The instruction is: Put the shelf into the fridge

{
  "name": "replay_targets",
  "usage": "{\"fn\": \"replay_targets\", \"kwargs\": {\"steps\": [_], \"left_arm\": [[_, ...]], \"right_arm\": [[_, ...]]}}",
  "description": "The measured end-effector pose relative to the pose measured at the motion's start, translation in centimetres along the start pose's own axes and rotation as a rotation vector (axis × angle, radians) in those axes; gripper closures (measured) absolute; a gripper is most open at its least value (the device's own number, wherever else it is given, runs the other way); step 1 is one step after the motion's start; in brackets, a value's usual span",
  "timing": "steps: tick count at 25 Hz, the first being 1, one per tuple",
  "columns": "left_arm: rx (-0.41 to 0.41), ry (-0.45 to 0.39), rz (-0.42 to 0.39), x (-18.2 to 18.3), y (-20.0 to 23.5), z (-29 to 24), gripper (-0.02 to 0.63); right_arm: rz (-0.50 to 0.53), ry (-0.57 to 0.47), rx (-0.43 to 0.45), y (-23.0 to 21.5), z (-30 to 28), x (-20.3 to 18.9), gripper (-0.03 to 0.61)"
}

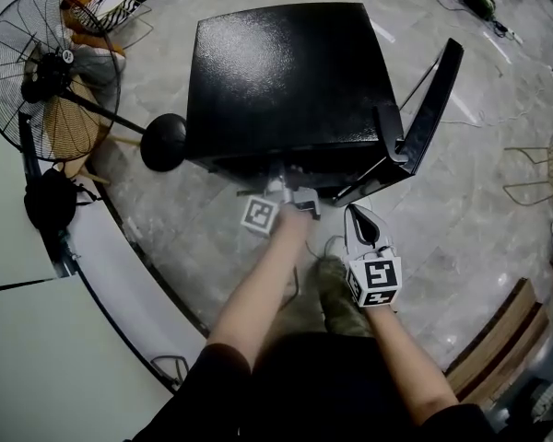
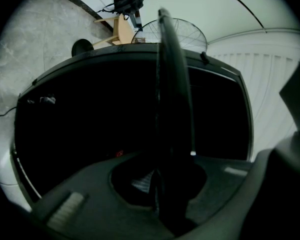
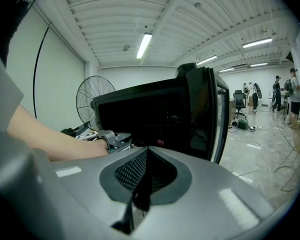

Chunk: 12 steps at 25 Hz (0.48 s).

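Grips the shelf [image 2: 172, 84] with the left gripper [image 1: 290, 196], jaws nearly together and pressed on its thin dark edge. Meets that shelf edge-on in the left gripper view, as a narrow dark blade running out from between the jaws across the black opening of the fridge [image 1: 286, 72]. Reaches level to the fridge's open front in the head view, just under the glossy top, with the shelf itself hidden below that top, so cannot tell how far in it sits. Has the door [image 1: 433, 99] swung wide at the fridge's right. Holds the right gripper [image 1: 359, 219] just beside the left one, outside the fridge and near the door's lower corner, tilted a little downward, jaws closed flat on each other with nothing between them. Has a fan [image 1: 51, 72] on the floor at the fridge's left.
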<state>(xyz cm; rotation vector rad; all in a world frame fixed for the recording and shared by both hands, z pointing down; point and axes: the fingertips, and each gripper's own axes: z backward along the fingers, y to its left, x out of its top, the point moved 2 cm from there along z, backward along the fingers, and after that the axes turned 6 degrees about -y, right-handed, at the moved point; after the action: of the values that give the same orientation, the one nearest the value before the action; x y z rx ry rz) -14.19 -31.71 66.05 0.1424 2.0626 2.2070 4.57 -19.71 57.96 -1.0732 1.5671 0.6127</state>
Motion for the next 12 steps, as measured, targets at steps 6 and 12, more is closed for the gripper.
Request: {"fn": "replay_targets", "kwargs": {"steps": [6,12], "left_arm": [[0.012,0.002,-0.002,0.0,0.2,-0.8,0.594],[-0.014,-0.005,0.003,-0.1,0.1,-2.5,0.594]], "right_arm": [[0.005,0.022,0.013,1.2,1.3,-1.1,0.575],[-0.003,0.025,-0.019,-0.2,1.5,-1.3,0.575]]}}
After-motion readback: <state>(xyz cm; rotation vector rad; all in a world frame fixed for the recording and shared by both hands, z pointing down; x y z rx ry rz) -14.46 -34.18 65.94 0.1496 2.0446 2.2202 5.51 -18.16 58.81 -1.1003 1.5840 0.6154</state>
